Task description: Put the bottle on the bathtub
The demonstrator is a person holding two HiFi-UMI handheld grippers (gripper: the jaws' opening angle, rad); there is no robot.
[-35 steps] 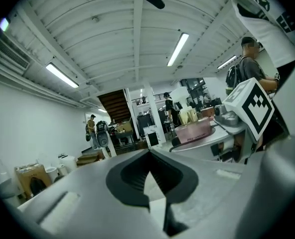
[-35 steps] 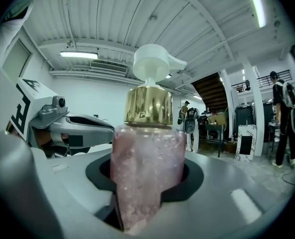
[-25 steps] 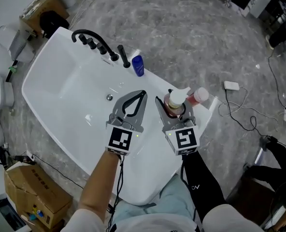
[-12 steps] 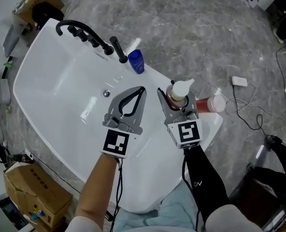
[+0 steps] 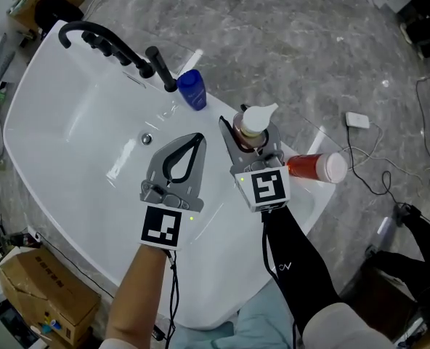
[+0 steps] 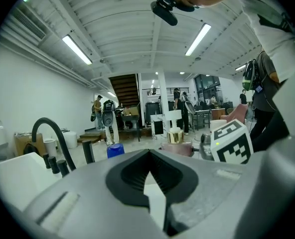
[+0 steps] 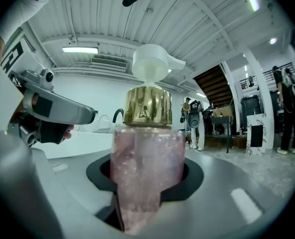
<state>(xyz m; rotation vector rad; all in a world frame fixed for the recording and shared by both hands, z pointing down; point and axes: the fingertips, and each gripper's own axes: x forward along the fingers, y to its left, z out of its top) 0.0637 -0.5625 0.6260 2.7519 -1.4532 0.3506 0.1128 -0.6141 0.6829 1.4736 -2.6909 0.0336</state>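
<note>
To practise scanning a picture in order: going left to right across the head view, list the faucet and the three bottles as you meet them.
faucet → blue bottle → pump bottle → red bottle

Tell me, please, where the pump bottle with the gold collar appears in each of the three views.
Head view: the pump bottle stands upright just right of centre.
Left gripper view: small, a little right of centre and below mid height.
Right gripper view: it fills the centre, from the bottom edge up to its white pump.
Shared landmark: the black faucet, at the left here, tiny beside the gold collar here.
</note>
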